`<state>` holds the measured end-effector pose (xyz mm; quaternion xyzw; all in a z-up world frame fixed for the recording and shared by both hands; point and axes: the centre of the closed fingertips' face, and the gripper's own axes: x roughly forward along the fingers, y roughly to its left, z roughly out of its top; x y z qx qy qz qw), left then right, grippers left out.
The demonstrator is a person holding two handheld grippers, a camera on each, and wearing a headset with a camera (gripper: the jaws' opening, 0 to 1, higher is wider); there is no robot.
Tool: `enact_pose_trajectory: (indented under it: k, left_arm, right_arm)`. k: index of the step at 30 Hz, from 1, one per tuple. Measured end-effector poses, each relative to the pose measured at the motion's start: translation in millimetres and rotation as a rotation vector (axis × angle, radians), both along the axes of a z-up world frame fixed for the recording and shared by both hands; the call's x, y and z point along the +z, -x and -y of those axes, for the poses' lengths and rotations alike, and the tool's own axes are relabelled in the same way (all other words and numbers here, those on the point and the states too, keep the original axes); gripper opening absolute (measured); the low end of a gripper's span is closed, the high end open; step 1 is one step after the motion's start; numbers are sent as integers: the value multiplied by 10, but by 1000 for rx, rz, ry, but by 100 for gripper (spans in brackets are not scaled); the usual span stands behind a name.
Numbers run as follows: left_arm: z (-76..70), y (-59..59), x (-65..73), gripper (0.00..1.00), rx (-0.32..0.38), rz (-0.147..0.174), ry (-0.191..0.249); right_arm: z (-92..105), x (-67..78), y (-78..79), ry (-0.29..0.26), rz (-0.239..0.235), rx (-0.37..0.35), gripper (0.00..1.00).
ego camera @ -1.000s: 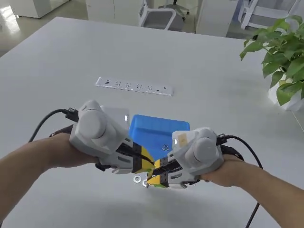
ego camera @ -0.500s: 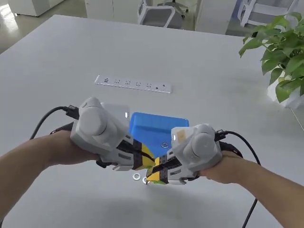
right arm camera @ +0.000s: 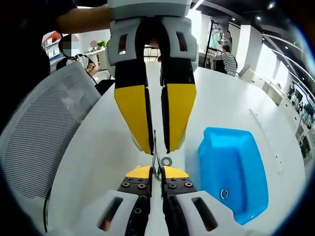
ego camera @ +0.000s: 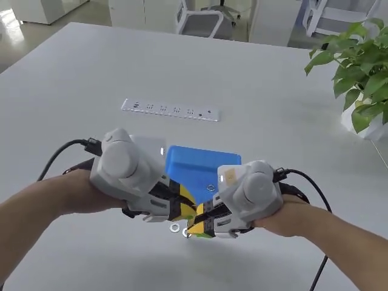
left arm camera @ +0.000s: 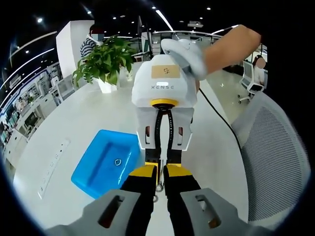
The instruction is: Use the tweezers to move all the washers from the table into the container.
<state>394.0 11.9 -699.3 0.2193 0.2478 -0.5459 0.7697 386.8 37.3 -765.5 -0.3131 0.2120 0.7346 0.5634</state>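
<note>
Washers, three in total: one washer (ego camera: 174,228) and a second washer (ego camera: 186,233) lie on the counter (ego camera: 91,66), and a third washer (ego camera: 210,188) lies inside the container (ego camera: 194,159). One blue container. One pair of tweezers (right arm camera: 154,147). Two grippers: left gripper (left arm camera: 157,169) and right gripper (right arm camera: 155,172). One power strip (ego camera: 170,110). One potted plant (ego camera: 357,60).

On my feed, the left hand-held gripper (ego camera: 187,206) has a rounded pale grey shell, black fingers and long yellow pads (right arm camera: 135,115). A black cable (ego camera: 60,150) runs out of its back. The right hand-held gripper (ego camera: 197,227) is the same build, with a black cable of its own (ego camera: 306,179). Its white front carries grey lettering (left arm camera: 166,87), a tan square label (left arm camera: 165,72) and a yellow collar (left arm camera: 164,103). Small screws (right arm camera: 129,185) dot its black jaw blocks.
</note>
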Motion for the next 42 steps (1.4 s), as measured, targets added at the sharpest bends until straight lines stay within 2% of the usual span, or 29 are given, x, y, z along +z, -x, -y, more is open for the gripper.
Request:
enact_pose_trajectory:
  k: [6, 9, 12, 17, 21, 24, 30, 33, 35, 39, 42]
  left_arm:
    - [-37, 2, 36, 16, 5, 9, 0]
    - [-54, 43, 48, 22, 12, -5, 0]
    - [-82, 90, 52, 28, 11, -3, -5]
    - [-151, 157, 61, 33, 47, -16, 10]
    - [-215, 188, 28, 44, 72, -31, 14]
    - [-248, 211, 26, 52, 110, -53, 35]
    - [-327, 234, 26, 65, 167, -60, 77]
    - [-371, 223, 28, 72, 193, -49, 86]
    - [-394, 233, 29, 74, 211, -58, 99]
    - [-449, 253, -5, 83, 241, -63, 102]
    - [-486, 273, -17, 86, 256, -66, 105]
  right_arm:
    - [7, -1, 7, 2, -1, 0, 7]
    - [6, 1, 9, 4, -1, -3, 7]
    - [1, -1, 3, 5, -1, -2, 7]
    - [-13, 11, 11, 4, 0, 0, 7]
    - [-20, 46, 11, -1, 0, -1, 7]
    - [-16, 64, 10, 2, 2, 2, 7]
    - [-12, 167, 32, -1, -5, 12, 7]
    - [-6, 216, 23, 3, 7, 20, 7]
    - [-3, 250, 8, 3, 9, 17, 7]
    - [12, 342, -1, 1, 15, 23, 7]
    - [22, 425, -17, -4, 19, 26, 7]
